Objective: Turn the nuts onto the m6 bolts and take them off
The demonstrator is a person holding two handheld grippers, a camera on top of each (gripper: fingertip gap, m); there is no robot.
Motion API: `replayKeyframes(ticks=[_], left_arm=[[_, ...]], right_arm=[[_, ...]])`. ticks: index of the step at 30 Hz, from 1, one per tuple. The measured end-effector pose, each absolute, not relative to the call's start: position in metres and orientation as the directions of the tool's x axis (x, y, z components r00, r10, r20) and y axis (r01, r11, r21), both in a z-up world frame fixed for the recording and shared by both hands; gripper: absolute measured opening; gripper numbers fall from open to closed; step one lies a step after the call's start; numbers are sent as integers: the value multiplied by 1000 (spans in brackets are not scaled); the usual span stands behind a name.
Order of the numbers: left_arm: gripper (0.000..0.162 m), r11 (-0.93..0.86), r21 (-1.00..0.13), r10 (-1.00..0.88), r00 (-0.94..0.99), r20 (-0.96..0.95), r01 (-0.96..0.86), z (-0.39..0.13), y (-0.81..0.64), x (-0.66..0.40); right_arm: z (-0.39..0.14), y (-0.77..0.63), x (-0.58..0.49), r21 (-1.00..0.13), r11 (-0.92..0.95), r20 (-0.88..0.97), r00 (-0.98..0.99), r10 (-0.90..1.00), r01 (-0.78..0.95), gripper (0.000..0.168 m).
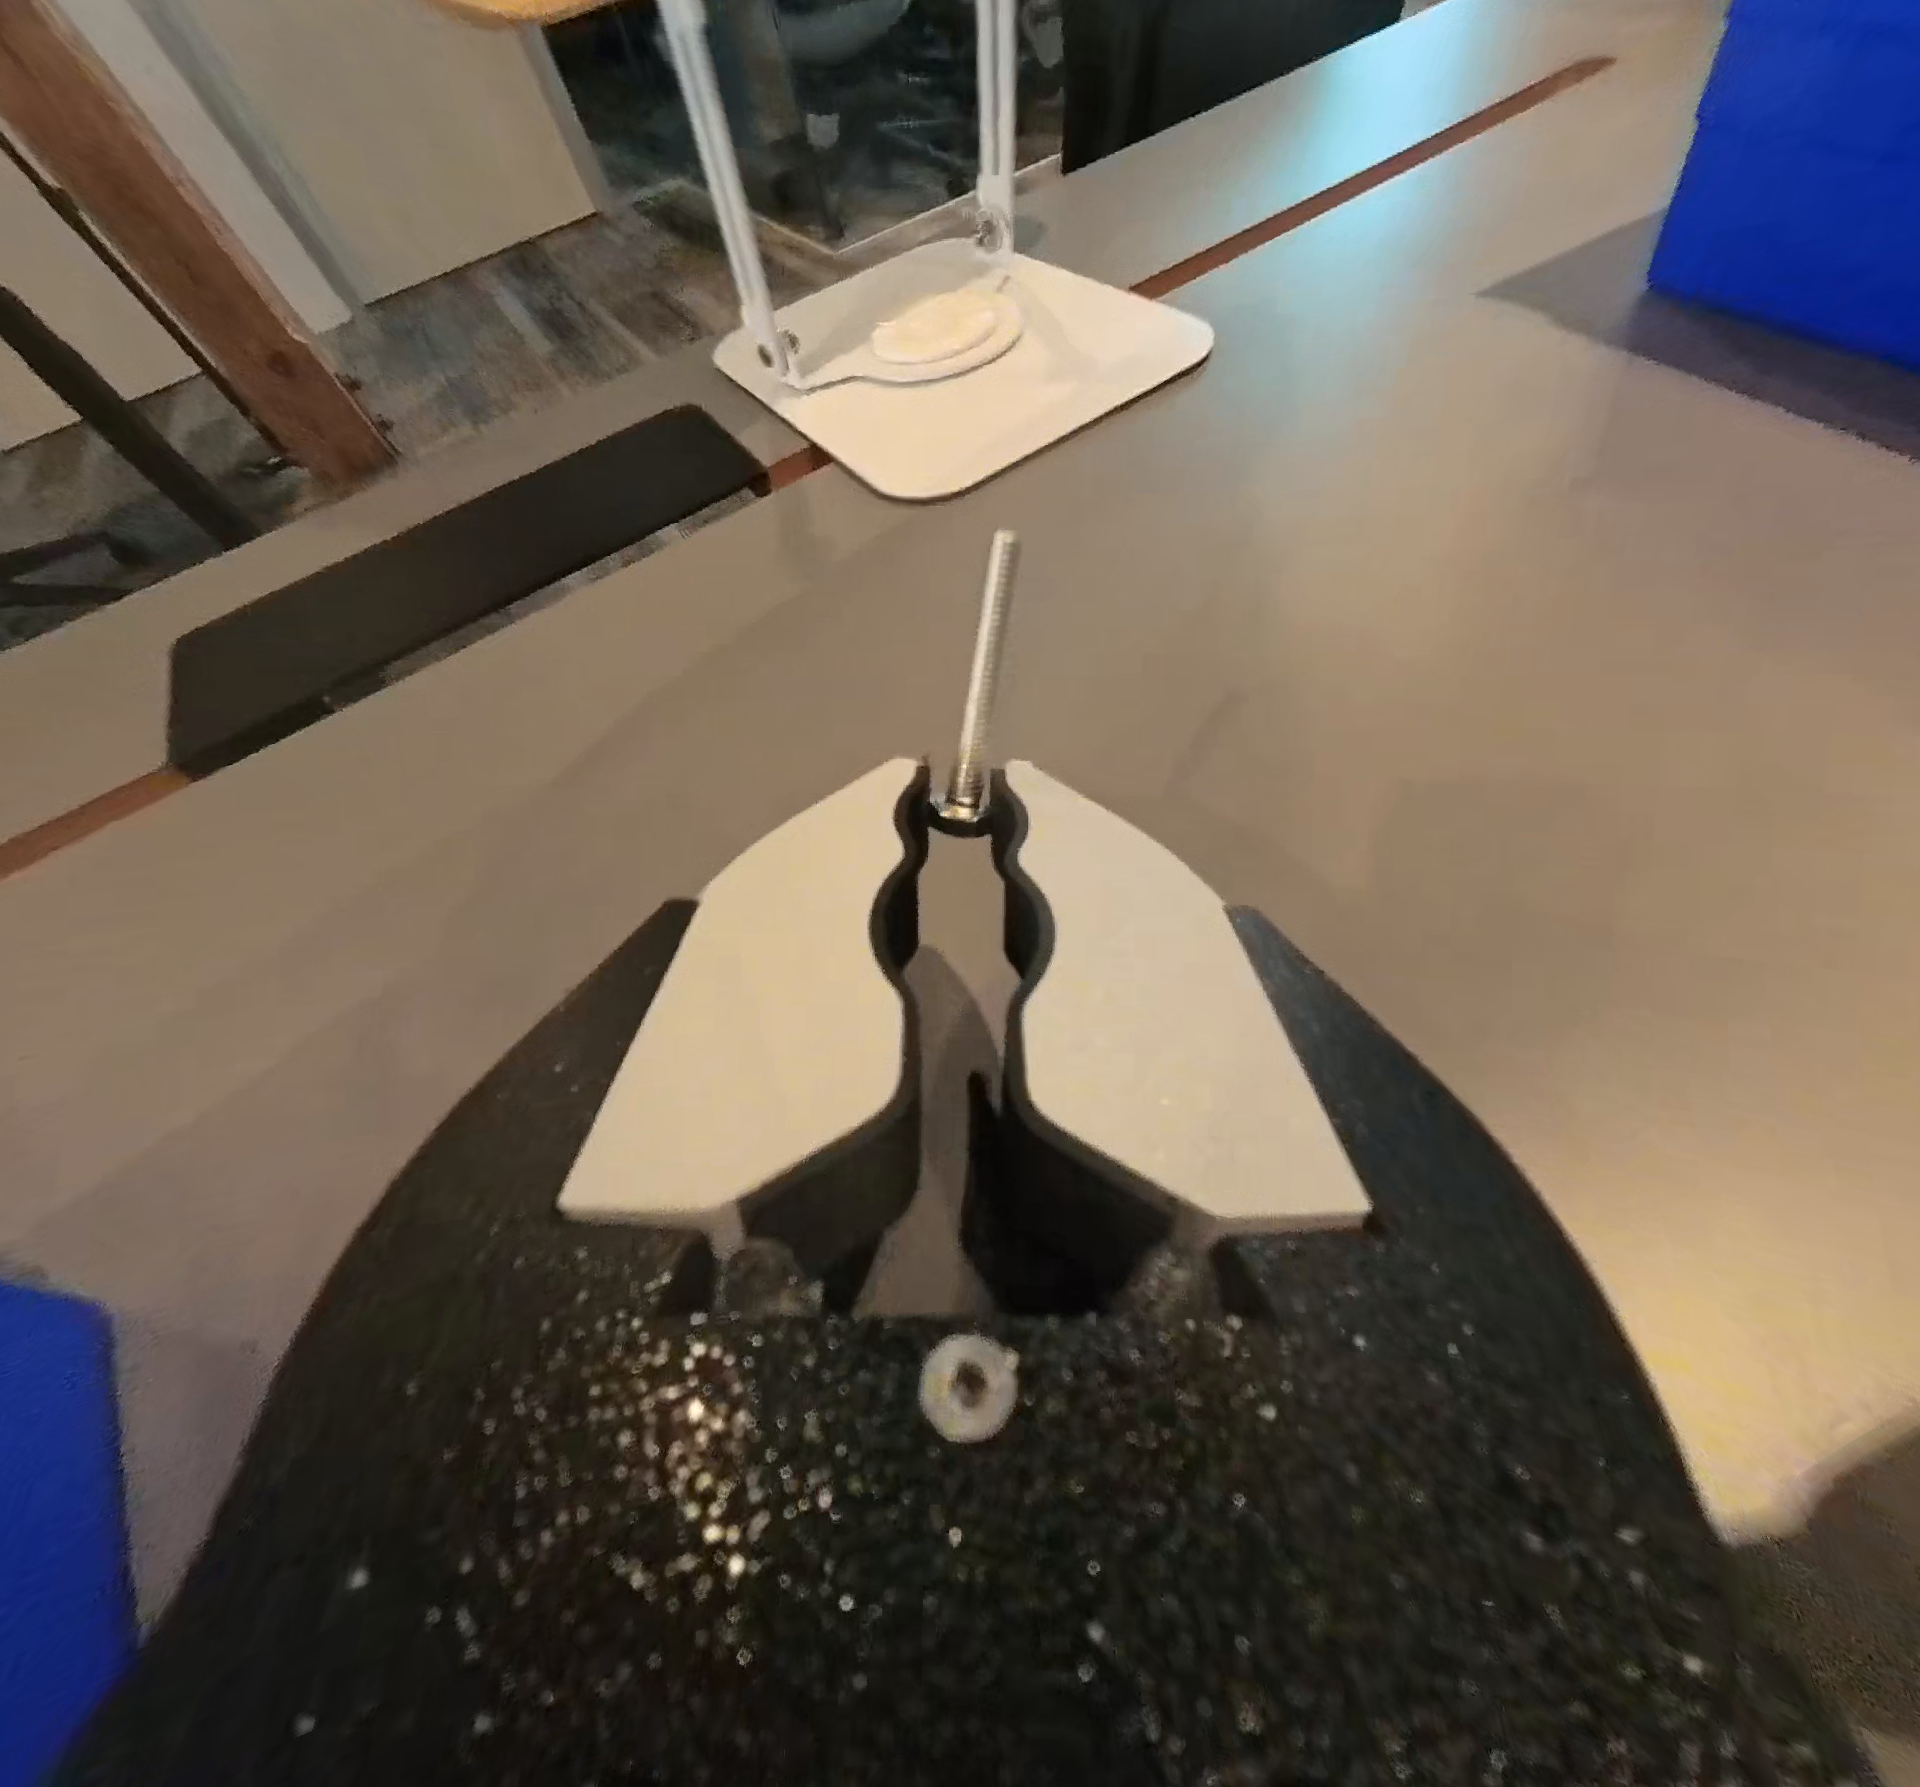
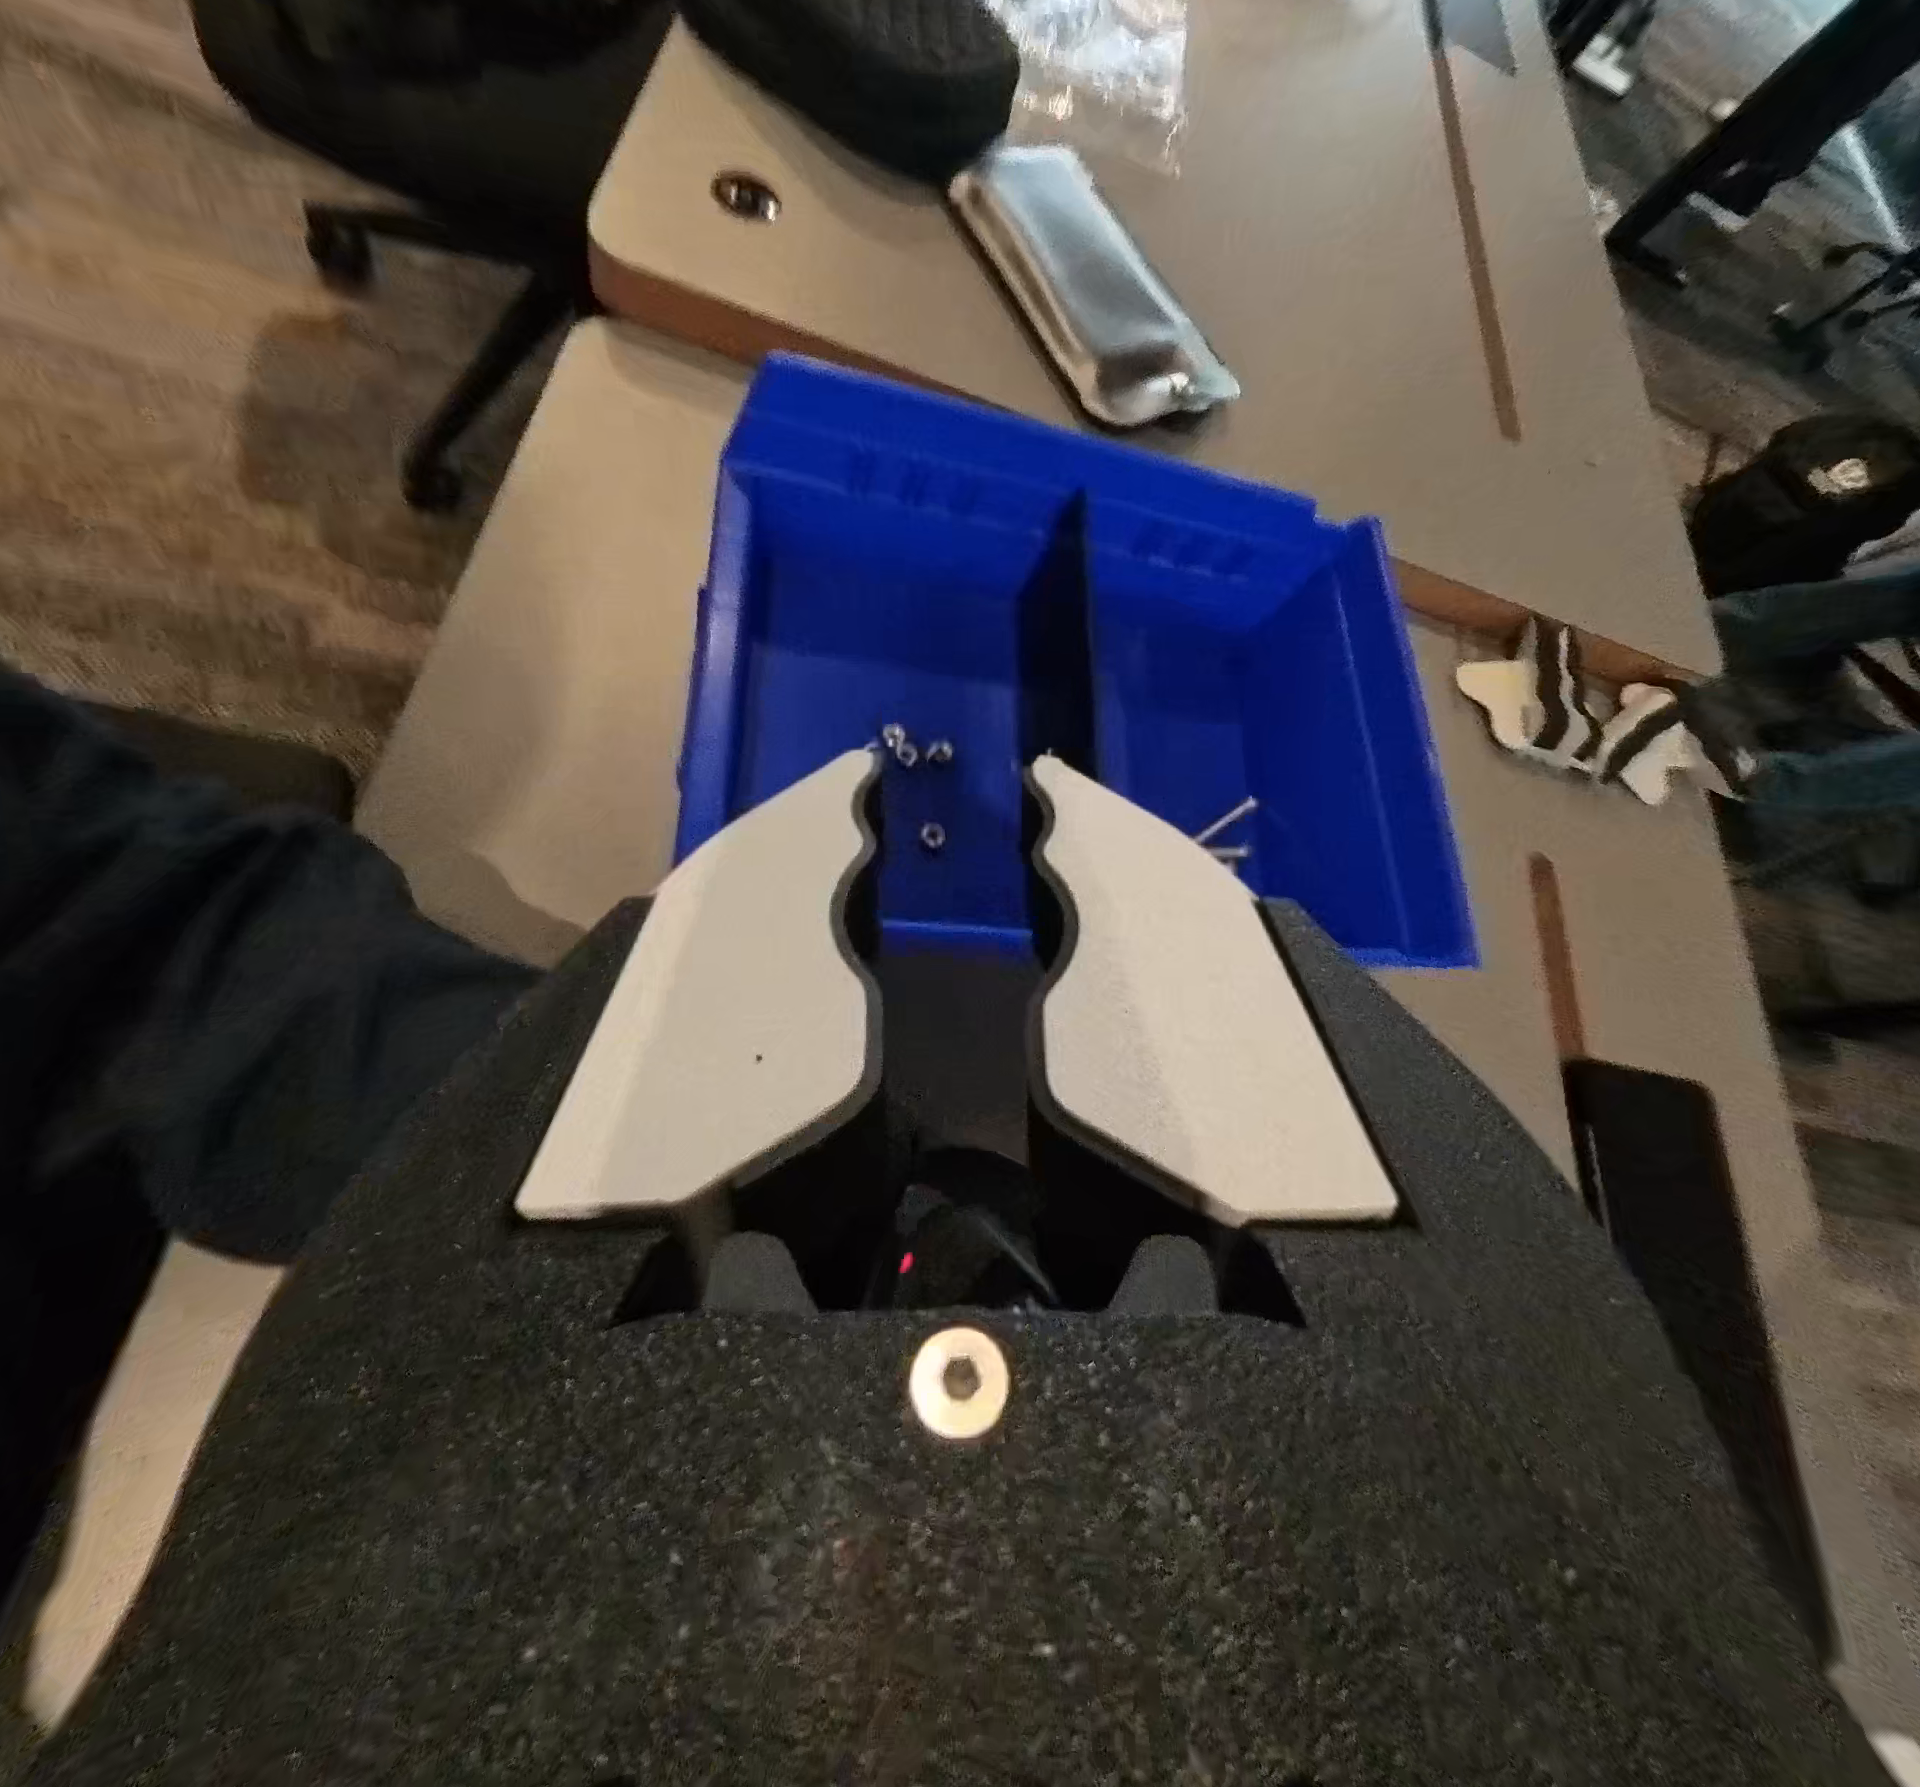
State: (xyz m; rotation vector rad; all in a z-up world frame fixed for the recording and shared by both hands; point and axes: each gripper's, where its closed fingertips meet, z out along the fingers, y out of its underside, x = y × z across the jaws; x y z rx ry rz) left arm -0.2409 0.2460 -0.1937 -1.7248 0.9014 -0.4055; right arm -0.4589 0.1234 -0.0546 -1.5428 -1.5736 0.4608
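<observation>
The left gripper (image 1: 961, 781) has pale grey fingers (image 1: 790, 1010) with black inner edges, set in a black, glitter-speckled body. The bolt (image 1: 987, 667) at frame centre is bright silver. The worktop (image 1: 1455, 698) is matte grey-taupe with a thin reddish-brown seam; at upper centre a stand (image 1: 1091, 355) is white, and a black pad (image 1: 457, 584) lies at left. In the right wrist view the bin (image 2: 862, 594) at frame centre is saturated blue with a black divider (image 2: 1060, 657), and the small nuts (image 2: 914, 755) inside it are silver. A cloth (image 2: 1579, 719) at right is striped black and white. The pouch (image 2: 1091, 283) above the bin is shiny silver.
</observation>
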Motion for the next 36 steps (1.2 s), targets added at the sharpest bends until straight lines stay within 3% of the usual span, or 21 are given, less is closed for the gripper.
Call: replayKeyframes(ticks=[8,21,24,28,36], left_arm=[[11,-346,-831,-765,644,-18,-435,-232,243,-254],[12,-416,-754,-750,661,-32,-508,-257,235,-262],[37,-422,-755,-756,654,-12,-502,-254,231,-261],[43,-380,-808,-770,638,7,-451,-224,216,-258],[30,-215,-930,-789,615,-16,-299,-113,150,-330]], right_arm=[[-28,142,-408,-886,90,286,382,879,455,17],[-22,161,-316,-968,-44,124,622,773,247,15],[-23,163,-307,-973,-54,105,639,762,224,15],[-23,162,-299,-972,-53,111,647,754,228,16],[-21,163,-269,-980,-46,107,701,705,195,16]])
